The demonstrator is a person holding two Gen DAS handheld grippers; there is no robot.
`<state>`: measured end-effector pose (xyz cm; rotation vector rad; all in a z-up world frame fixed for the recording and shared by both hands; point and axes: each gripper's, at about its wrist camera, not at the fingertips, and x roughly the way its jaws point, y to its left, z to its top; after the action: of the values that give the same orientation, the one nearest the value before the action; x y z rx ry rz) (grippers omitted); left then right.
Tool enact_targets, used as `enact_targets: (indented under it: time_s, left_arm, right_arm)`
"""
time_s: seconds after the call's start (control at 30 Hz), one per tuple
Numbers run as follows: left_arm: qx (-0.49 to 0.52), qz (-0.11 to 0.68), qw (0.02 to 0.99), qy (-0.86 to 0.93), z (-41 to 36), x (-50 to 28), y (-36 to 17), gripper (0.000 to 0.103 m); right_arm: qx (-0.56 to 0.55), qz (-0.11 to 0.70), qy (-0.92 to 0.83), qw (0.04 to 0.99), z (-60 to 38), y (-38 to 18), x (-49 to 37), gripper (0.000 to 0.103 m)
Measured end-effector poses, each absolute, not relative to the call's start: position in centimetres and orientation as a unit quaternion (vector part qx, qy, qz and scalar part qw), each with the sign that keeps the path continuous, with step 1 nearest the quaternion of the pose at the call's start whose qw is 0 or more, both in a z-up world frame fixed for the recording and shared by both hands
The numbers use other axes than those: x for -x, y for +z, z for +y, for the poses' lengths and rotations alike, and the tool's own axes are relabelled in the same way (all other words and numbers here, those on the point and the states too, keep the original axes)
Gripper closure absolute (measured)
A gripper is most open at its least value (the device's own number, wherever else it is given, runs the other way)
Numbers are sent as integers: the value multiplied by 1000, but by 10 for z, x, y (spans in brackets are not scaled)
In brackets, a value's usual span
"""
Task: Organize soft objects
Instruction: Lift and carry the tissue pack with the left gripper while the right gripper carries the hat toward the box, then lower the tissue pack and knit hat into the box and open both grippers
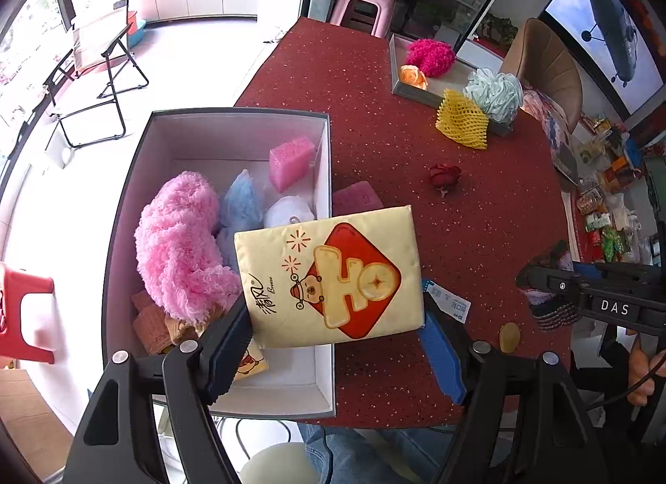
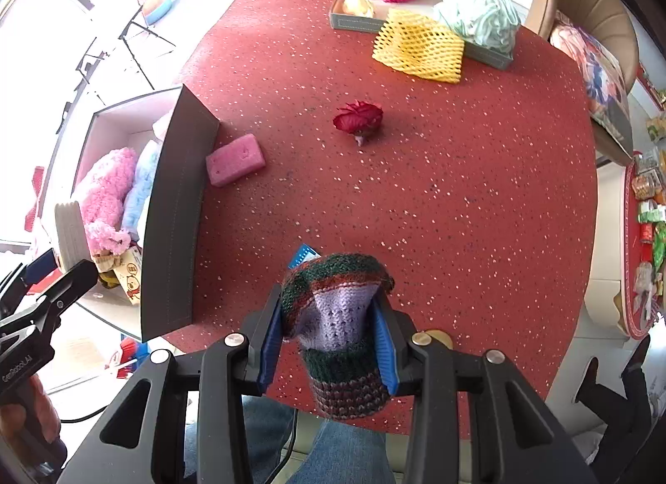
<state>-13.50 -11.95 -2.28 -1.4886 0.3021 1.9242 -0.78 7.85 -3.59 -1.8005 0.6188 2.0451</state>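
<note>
Left wrist view
Your left gripper [image 1: 337,326]: jaws clamped on the cream tissue pack [image 1: 329,280], held over the right wall of the big grey box [image 1: 133,201] at the table's [image 1: 395,176] left edge.
Box contents: pink fluffy bundle [image 1: 179,246], blue fluffy piece [image 1: 241,201], a white item [image 1: 287,211], pink sponge [image 1: 291,161] leaning in the far right corner, tan knit piece [image 1: 152,326] at the near left.
Tray [image 1: 412,93] at the far right corner: magenta fluffy bundle [image 1: 431,55], orange flower [image 1: 413,76]; mint bath pouf [image 1: 493,95] on its near end, yellow foam net [image 1: 462,120] against it.

Right wrist view
Your right gripper [image 2: 329,334]: jaws gripping the striped knit item [image 2: 333,317] above the table's near edge.
Table centre: red rose [image 2: 358,117].
Second pink sponge [image 2: 235,159]: on the table, touching the box's outer wall.
</note>
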Motion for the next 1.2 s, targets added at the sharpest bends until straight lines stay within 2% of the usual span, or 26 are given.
enact_targets:
  time_s: [0.57,1.2]
  left_arm:
    - [575,97,292,758,-152,151,-24,26]
    - [602,87,188,771,-202,170,-47,26]
  right_arm:
    - [629,189,740,143,62,-22,43,61]
    - [632,129,764,11,-31,-21,126,61]
